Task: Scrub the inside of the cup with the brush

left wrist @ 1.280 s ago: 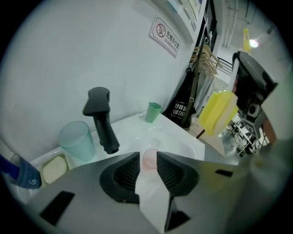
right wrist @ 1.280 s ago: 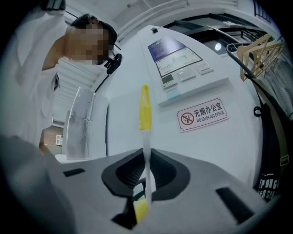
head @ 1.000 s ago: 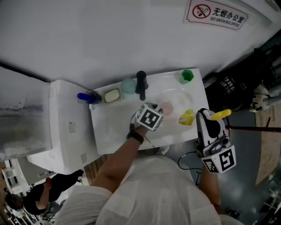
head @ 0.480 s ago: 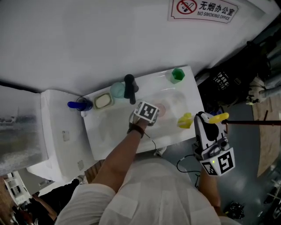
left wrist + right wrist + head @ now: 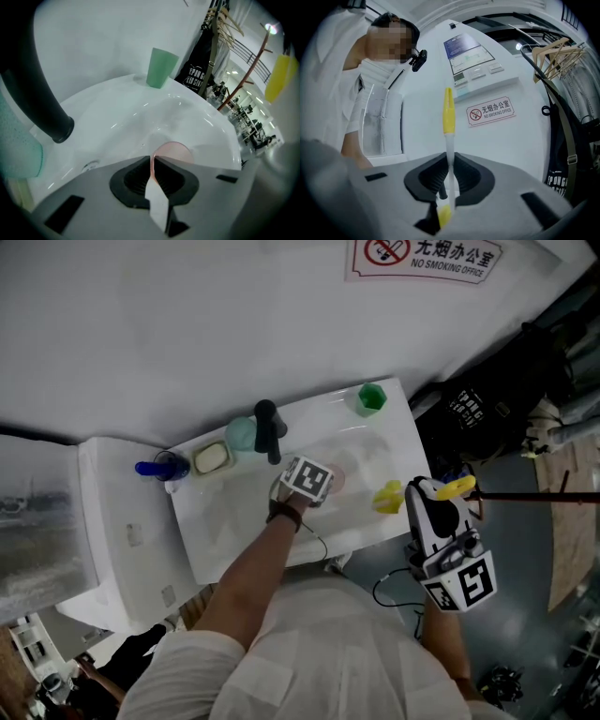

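wall: plain white wall (image 5: 187, 334), no-smoking sign (image 5: 424, 257) high up | fixture: white washbasin (image 5: 225, 512) against it, black tap (image 5: 269, 430) at its back | left: white boxy unit (image 5: 122, 531) just beside the basin | floor: grey floor (image 5: 544, 615), wood-toned strip (image 5: 574, 521) at right | right: black garment (image 5: 199, 65) hanging, wooden hangers (image 5: 555, 54) above | light: bright, even

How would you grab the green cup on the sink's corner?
Pinch the green cup by its rim from above, one jaw inside: it stands upright, mouth up, and the wall right behind it blocks that side.
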Demonstrator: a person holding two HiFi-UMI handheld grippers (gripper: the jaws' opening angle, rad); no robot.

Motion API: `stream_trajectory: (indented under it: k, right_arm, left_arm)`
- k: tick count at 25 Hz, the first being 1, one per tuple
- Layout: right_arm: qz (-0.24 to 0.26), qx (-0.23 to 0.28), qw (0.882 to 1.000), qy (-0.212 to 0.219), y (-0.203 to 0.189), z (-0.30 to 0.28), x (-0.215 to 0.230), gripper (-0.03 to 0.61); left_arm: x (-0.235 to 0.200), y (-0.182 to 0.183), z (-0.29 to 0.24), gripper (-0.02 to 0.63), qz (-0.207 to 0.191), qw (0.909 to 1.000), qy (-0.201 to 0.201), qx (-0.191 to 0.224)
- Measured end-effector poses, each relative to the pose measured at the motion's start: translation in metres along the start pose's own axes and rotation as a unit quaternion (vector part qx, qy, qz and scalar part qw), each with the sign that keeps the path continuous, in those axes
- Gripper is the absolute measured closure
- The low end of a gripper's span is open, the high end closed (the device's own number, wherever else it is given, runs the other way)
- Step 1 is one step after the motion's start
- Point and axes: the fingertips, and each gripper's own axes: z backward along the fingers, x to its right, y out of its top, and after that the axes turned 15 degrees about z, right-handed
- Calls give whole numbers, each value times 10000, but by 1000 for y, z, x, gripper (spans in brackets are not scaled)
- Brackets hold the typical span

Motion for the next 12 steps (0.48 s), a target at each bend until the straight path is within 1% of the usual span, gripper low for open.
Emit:
stream_trajectory:
  k: [3,7,9,11,12]
  right_arm:
    - [-29,99,9999,75,3,-6,-3,540]
    - [-32,326,9991,266,13,-20,-12,540]
    - [-25,446,9983,379,18,-27,-20,540]
    - [-9,533,9973,508,22,-34,-29,540]
    - [8,549,9968,582,22,-38,-33,540]
  left_arm:
    - [11,-1,18,586,-219,9997,-112,-21]
    - [24,9,50,589,-339,9992,-213,80]
    - [33,9,67,589,-260,9990,-359,-12]
    - [50,7,84,591,-113,9977,-659,-141]
    - [57,9,92,591,-111,9969,-760,-155]
